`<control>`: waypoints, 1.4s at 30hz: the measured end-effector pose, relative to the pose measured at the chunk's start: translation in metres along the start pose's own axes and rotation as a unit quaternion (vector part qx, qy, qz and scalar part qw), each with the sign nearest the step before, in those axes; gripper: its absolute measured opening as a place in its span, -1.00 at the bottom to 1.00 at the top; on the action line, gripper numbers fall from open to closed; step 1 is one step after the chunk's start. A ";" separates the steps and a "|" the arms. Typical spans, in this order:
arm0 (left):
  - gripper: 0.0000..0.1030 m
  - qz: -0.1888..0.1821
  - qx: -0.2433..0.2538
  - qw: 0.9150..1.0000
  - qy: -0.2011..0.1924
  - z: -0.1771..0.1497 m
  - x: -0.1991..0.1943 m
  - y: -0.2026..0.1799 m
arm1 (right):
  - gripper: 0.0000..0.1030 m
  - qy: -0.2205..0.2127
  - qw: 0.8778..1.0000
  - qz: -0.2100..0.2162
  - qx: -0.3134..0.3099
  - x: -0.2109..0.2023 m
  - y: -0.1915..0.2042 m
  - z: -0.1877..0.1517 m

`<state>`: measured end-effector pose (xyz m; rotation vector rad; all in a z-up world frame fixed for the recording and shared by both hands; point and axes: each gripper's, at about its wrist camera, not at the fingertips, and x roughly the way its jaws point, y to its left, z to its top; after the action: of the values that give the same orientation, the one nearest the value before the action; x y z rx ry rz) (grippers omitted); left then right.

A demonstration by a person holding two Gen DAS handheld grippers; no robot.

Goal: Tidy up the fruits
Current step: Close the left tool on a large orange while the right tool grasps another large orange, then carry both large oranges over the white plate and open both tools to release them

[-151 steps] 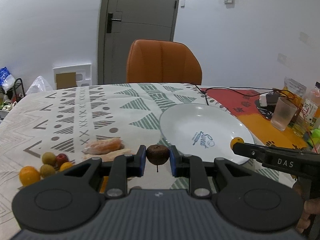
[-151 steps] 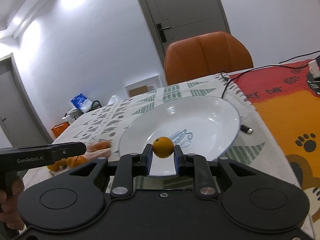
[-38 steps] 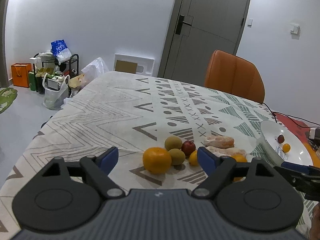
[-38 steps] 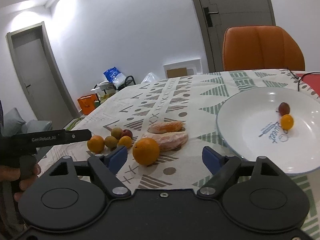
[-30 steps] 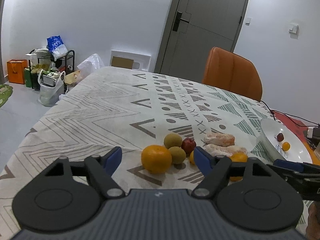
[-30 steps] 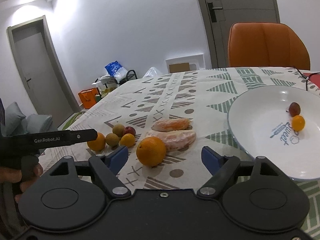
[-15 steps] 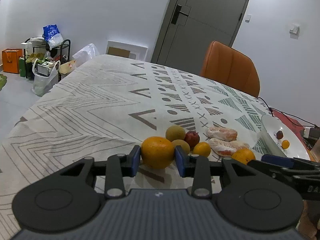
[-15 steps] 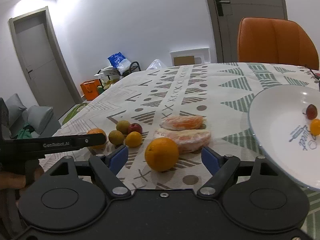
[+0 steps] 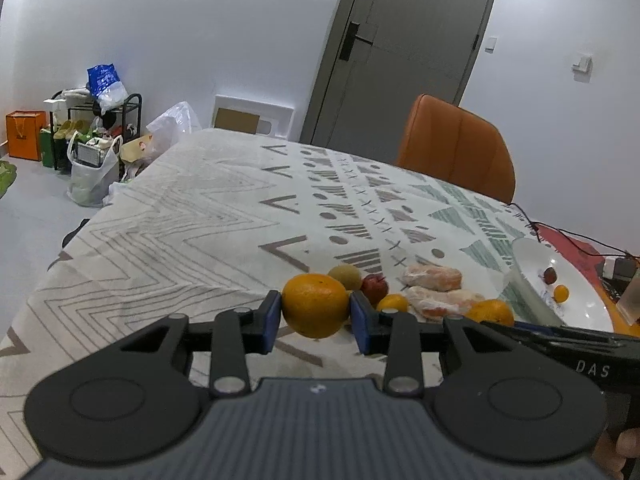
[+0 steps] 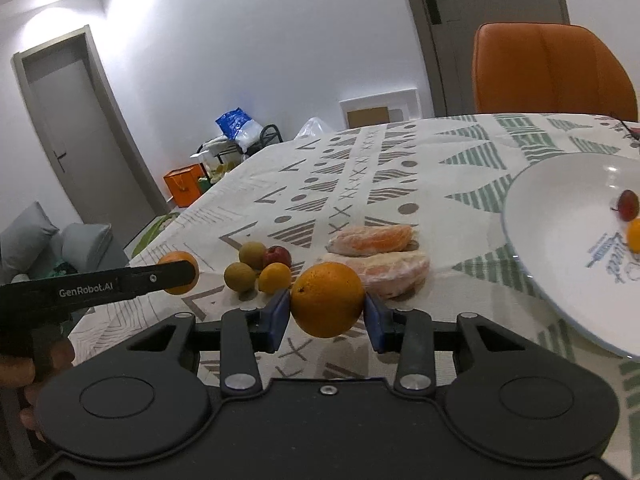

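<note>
My left gripper (image 9: 316, 322) is shut on a large orange (image 9: 316, 306) that rests on the patterned tablecloth. My right gripper (image 10: 327, 318) has its jaws closing on a second large orange (image 10: 327, 299), and both blue pads touch its sides. Behind the oranges lie two greenish-brown fruits (image 10: 253, 255), a small red fruit (image 10: 277, 257) and a small orange fruit (image 10: 274, 278). Two wrapped orange pieces (image 10: 394, 268) lie beside them. The white plate (image 10: 560, 248) at the right holds a dark red fruit (image 10: 628, 205) and a small orange fruit (image 10: 634, 236).
An orange chair (image 9: 456, 148) stands at the table's far side. A black cable (image 9: 568, 234) and a clear cup (image 9: 630, 296) lie past the plate. A person's hand (image 10: 24, 368) holds the left gripper's handle. A rack with bags (image 9: 92, 128) stands on the floor to the left.
Both grippers went from wide open around an orange to closed on it: the left one half a second ago, the right one just now. Neither hand has shifted much.
</note>
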<state>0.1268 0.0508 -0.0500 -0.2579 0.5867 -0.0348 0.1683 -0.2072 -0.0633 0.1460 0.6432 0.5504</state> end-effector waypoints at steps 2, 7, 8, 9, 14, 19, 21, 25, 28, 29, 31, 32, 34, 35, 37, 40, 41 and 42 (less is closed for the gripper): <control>-0.31 -0.003 0.002 1.000 -0.004 0.000 -0.003 -0.005 | -0.27 -0.003 1.000 -0.003 0.001 -0.006 -0.003 0.000; -0.31 -0.012 0.012 1.000 -0.009 0.002 -0.009 -0.019 | -0.27 -0.021 1.000 -0.007 0.001 -0.021 -0.009 0.004; -0.31 -0.014 0.015 1.000 -0.010 0.003 -0.009 -0.022 | -0.27 -0.025 1.000 -0.009 0.003 -0.024 -0.011 0.004; -0.31 -0.016 0.017 1.000 -0.011 0.004 -0.010 -0.026 | -0.27 -0.028 1.000 -0.010 0.005 -0.027 -0.013 0.005; -0.31 -0.028 0.028 0.999 -0.015 0.007 -0.010 -0.042 | -0.27 -0.039 0.999 -0.024 0.013 -0.038 -0.024 0.006; -0.31 -0.041 0.040 0.998 -0.012 0.009 -0.005 -0.060 | -0.27 -0.052 0.998 -0.037 0.024 -0.052 -0.040 0.008; -0.31 -0.045 0.044 0.998 -0.012 0.010 -0.004 -0.067 | -0.27 -0.056 0.997 -0.042 0.029 -0.057 -0.045 0.007; -0.31 -0.053 0.052 0.997 -0.012 0.012 0.000 -0.081 | -0.26 -0.063 0.996 -0.050 0.037 -0.065 -0.057 0.008; -0.31 -0.058 0.059 0.997 -0.011 0.012 0.004 -0.090 | -0.27 -0.067 0.995 -0.055 0.044 -0.069 -0.065 0.008; -0.31 -0.059 0.060 0.996 -0.010 0.012 0.005 -0.093 | -0.26 -0.068 0.995 -0.056 0.046 -0.071 -0.069 0.007; -0.31 -0.061 0.063 0.996 -0.008 0.012 0.008 -0.098 | -0.26 -0.070 0.995 -0.059 0.050 -0.073 -0.074 0.006; -0.31 -0.062 0.064 0.996 -0.007 0.012 0.010 -0.101 | -0.26 -0.070 0.994 -0.061 0.052 -0.074 -0.077 0.006; -0.31 -0.064 0.067 0.996 -0.006 0.012 0.012 -0.106 | -0.26 -0.070 0.994 -0.063 0.056 -0.075 -0.083 0.005; -0.31 -0.065 0.068 0.996 -0.005 0.012 0.013 -0.108 | -0.26 -0.070 0.994 -0.065 0.057 -0.076 -0.085 0.004; -0.31 -0.066 0.071 0.995 -0.003 0.012 0.016 -0.113 | -0.26 -0.070 0.993 -0.067 0.060 -0.077 -0.089 0.003; -0.31 -0.068 0.074 0.995 -0.001 0.012 0.020 -0.118 | -0.26 -0.071 0.993 -0.069 0.064 -0.078 -0.096 0.002; -0.31 -0.068 0.076 0.995 0.000 0.011 0.022 -0.121 | -0.26 -0.071 0.993 -0.070 0.066 -0.079 -0.098 0.001; -0.31 -0.068 0.077 0.995 0.001 0.011 0.023 -0.122 | -0.26 -0.072 0.993 -0.071 0.067 -0.079 -0.100 0.001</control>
<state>0.1571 -0.0675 -0.0229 -0.1474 0.5643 -0.2112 0.1603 -0.3338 -0.0502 0.2625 0.5453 0.3561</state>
